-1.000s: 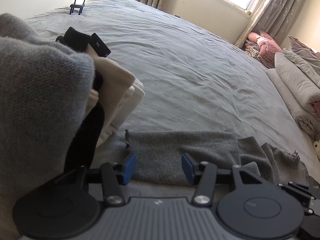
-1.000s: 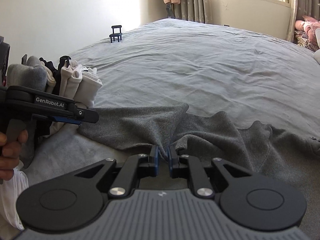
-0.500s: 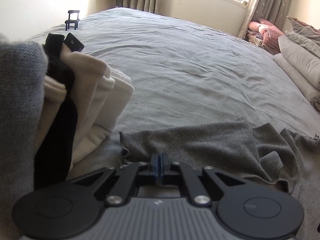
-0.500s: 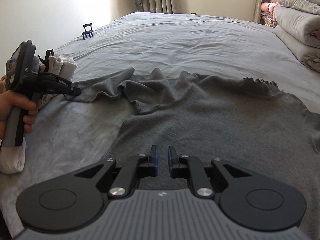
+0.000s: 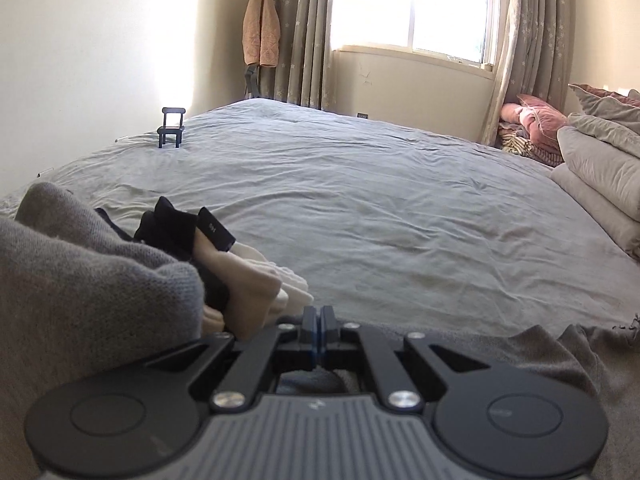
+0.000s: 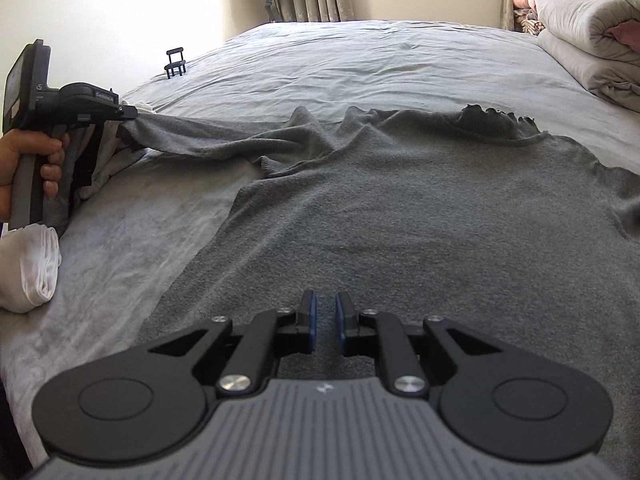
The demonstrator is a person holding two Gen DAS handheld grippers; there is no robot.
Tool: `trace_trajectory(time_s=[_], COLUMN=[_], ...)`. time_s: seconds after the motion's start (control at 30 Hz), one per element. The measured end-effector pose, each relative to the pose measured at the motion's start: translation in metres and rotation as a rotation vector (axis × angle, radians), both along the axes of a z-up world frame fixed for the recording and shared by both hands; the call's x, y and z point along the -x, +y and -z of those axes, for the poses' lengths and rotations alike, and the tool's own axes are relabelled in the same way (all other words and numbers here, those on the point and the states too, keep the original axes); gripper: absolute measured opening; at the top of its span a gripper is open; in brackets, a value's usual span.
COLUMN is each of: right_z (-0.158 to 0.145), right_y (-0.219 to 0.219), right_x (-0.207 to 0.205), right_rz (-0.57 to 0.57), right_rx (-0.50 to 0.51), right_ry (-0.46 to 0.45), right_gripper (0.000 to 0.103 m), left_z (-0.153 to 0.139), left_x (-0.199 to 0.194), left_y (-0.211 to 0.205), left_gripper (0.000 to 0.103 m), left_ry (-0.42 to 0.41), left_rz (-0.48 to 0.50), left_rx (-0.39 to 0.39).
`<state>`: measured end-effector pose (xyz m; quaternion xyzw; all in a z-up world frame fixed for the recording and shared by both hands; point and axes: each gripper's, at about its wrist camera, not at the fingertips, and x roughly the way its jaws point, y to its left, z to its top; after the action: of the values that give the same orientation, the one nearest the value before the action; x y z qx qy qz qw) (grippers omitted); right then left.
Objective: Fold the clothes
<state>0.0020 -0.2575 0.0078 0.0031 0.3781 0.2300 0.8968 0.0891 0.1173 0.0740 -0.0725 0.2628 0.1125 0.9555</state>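
A dark grey knit sweater (image 6: 400, 208) lies spread on the bed. Its left sleeve (image 6: 200, 138) stretches out to the left. My left gripper (image 5: 319, 330) is shut on the end of that sleeve and holds it raised; it also shows in the right wrist view (image 6: 126, 114), held by a hand. My right gripper (image 6: 325, 326) hovers low over the sweater's near hem. Its jaws stand a narrow gap apart with nothing between them.
A pile of folded clothes (image 5: 168, 264) in grey, black and cream sits at the left. White folded cloth (image 6: 32, 268) lies at the near left. A small black stand (image 5: 172, 126) is far back. Rolled bedding (image 6: 588, 36) lies along the right.
My left gripper closed on the sleeve end and lifted it, pulling the sleeve out to the left. My right gripper let go of the fabric and drew back to the sweater's hem.
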Motion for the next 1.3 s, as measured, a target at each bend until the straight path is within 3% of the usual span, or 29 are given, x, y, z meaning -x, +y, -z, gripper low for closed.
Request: trace_trajectory(time_s=[0.17,0.2,0.23,0.3,0.5,0.57,0.63,0.7,0.73,0.77,0.8,0.93,1.1,1.3], right_z=[-0.002,-0.003,-0.004,-0.005,-0.01,-0.006,0.007,0.014,0.013,0.011,0.008,-0.009,-0.01,-0.023], right_y=[0.009,0.015,0.021,0.034,0.074,0.084,0.094,0.096,0.097,0.096,0.095,0.075,0.071,0.048], right_x=[0.007,0.011,0.016,0.027,0.058,0.063,0.062,0.064,0.063,0.062,0.061,0.06,0.054,0.047], right_rz=[-0.049,-0.068,-0.084,-0.103,-0.243,-0.283,-0.289,-0.279,-0.273,-0.263,-0.252,-0.244,-0.298,-0.35], right_rx=[-0.091,-0.094,-0.092,-0.081,0.01,0.051,0.121,0.137,0.143,0.142,0.137,0.002,-0.023,-0.137], right_ry=[0.01,0.001,-0.017,-0.061,-0.199,-0.194,-0.151,-0.153,-0.149,-0.14,-0.13,-0.095,-0.011,0.059], right_gripper=[0.019,0.032,0.059,0.077,0.077,0.073,0.045,0.04,0.021,0.009,0.006,0.006,0.007,0.007], left_z=[0.003,0.004,0.005,0.005,0.004,0.004,0.004,0.003,0.003,0.002,0.001,-0.001,0.0,-0.004], left_x=[-0.002,-0.002,-0.003,-0.003,-0.002,-0.001,-0.001,-0.001,-0.001,0.0,0.0,0.003,0.001,0.003], left_y=[-0.006,-0.007,-0.008,-0.007,-0.004,-0.005,-0.005,-0.006,-0.006,-0.006,-0.005,-0.001,-0.006,-0.006], left_gripper=[0.001,0.002,0.002,0.002,0.002,0.002,0.002,0.002,0.002,0.002,0.002,0.002,0.001,0.001], left_ry=[0.004,0.007,0.01,0.013,0.005,-0.002,-0.008,-0.011,-0.013,-0.018,-0.024,-0.039,-0.033,-0.05], left_rz=[0.016,0.017,0.017,0.013,0.013,0.017,0.02,0.02,0.019,0.018,0.015,0.009,0.02,0.008], left_rx=[0.004,0.003,0.006,0.02,0.049,0.052,0.053,0.054,0.056,0.058,0.062,0.078,0.043,0.004])
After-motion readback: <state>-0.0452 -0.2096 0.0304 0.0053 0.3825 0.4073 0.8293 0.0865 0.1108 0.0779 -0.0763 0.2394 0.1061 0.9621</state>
